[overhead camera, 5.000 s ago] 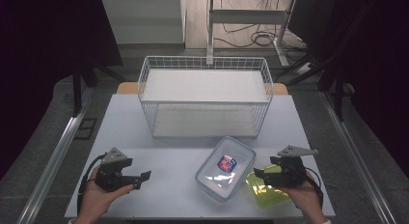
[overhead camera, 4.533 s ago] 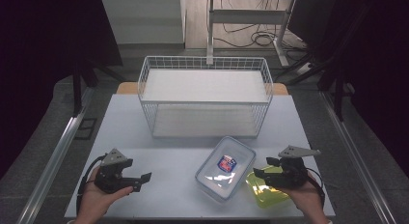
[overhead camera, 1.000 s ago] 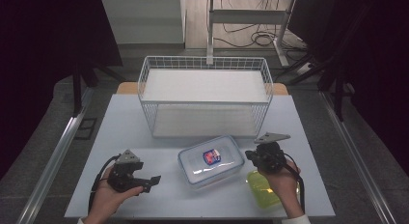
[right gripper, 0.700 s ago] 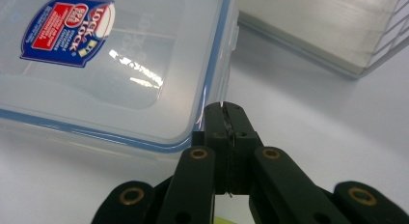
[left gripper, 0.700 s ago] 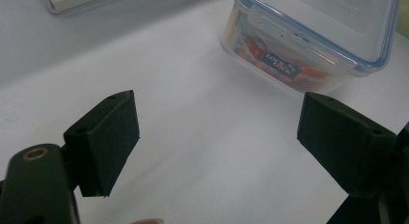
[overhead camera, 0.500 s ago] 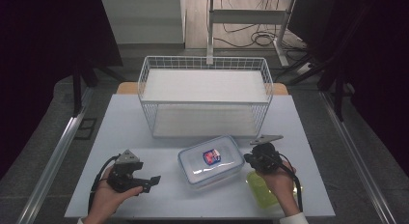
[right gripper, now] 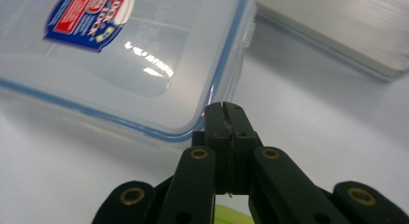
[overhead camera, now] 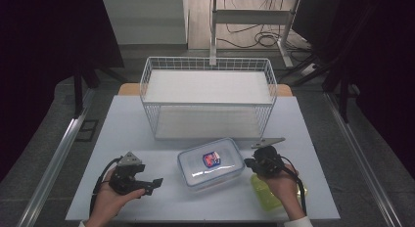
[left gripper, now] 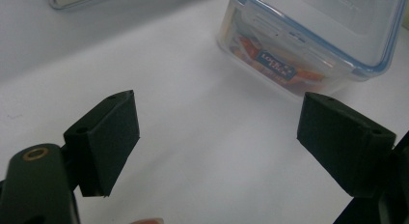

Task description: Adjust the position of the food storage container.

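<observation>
A clear plastic container (overhead camera: 210, 163) with a blue-rimmed lid and a red and blue label lies on the white table (overhead camera: 303, 134), in front of the wire basket. My right gripper (overhead camera: 247, 162) is shut with nothing between its jaws. In the right gripper view its tips (right gripper: 223, 108) rest against the corner rim of the container (right gripper: 120, 55). My left gripper (overhead camera: 155, 182) lies to the container's left, apart from it. It stands wide open (left gripper: 217, 122), aimed at the container's near side (left gripper: 313, 35), where coloured packets show through the wall.
A white wire basket (overhead camera: 208, 97) stands at the back middle of the table, its base (right gripper: 337, 26) close behind the container. A yellow-green translucent piece (overhead camera: 266, 195) lies under my right hand. Dark floor and metal rails flank the table.
Since the oldest frames the container has shifted left and turned, and my right hand followed it left. Over the last second my right gripper edged a little closer to the container; my left stayed put.
</observation>
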Available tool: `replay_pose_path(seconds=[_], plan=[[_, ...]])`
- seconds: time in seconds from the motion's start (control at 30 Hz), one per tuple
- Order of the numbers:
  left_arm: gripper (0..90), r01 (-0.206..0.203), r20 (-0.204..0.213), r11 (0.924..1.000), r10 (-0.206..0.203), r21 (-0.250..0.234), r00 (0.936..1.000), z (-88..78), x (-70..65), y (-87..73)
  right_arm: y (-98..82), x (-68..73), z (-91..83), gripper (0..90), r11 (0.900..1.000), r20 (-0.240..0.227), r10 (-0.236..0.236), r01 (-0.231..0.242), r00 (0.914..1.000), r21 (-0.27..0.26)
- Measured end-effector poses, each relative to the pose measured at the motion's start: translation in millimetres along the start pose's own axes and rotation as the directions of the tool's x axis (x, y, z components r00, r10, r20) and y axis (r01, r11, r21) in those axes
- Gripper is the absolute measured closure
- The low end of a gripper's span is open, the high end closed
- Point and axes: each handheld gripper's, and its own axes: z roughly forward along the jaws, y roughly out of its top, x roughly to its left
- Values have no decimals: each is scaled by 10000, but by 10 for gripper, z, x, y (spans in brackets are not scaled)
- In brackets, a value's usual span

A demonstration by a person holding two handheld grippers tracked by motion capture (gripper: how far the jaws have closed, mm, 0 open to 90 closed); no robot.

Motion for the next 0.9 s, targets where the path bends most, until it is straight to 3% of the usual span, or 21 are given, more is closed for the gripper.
replay_pose_path(seconds=[0.03, 0.33, 0.43, 0.9], plan=[[145, 7, -22, 10000, -7, -1, 10000, 0, 5, -2, 7, 48, 6, 896, 10000, -235, -83, 84, 9997, 37], [145, 75, -33, 10000, -75, -63, 10000, -14, 31, -7, 24, 192, 19, 896, 9989, -545, -432, 441, 9976, 154], [144, 91, -94, 9999, -91, -81, 9999, -15, 41, -7, 31, 262, 35, 896, 9982, -862, -568, 584, 9947, 158], [142, 181, -129, 9997, -183, -144, 9998, -20, 63, -9, 60, 489, 80, 895, 9952, -1283, -939, 967, 9873, 156]])
